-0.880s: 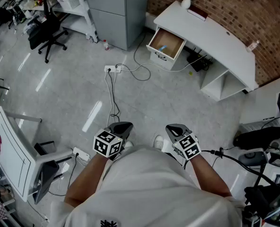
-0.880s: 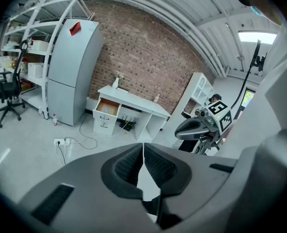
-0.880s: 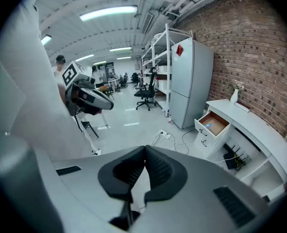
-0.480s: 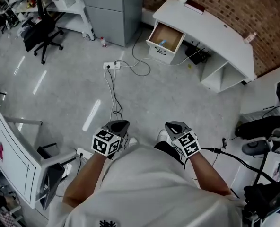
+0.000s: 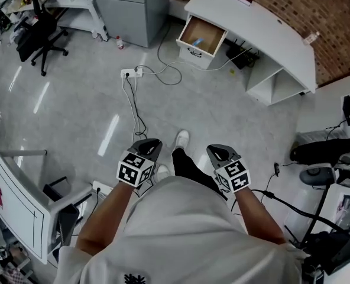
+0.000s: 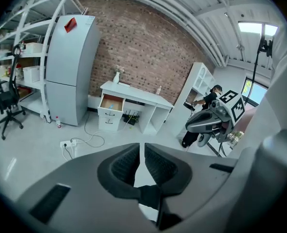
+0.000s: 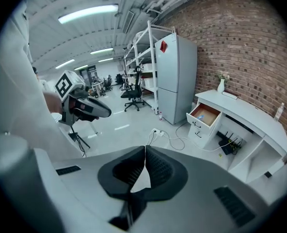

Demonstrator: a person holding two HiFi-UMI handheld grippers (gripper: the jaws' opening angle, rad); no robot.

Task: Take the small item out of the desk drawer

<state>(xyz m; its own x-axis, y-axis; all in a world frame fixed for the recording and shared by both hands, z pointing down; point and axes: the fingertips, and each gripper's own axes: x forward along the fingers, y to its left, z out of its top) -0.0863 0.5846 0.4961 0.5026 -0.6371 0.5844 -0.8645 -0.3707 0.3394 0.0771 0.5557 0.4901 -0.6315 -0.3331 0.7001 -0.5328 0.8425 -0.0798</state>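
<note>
Approach stage; left gripper and right gripper are hanging pinched together, empty, well apart from open drawer; next move is probably needing nearness, then jaws parting over blue item.

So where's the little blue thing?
In the head view, the little blue thing lies in the open drawer, top middle, at the left end of the white desk, right of the grey cabinet.

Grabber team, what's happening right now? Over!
Left gripper shut, empty; right gripper shut, empty. Drawer open across the room, small blue item inside. Corded power strip on the floor between.
</note>
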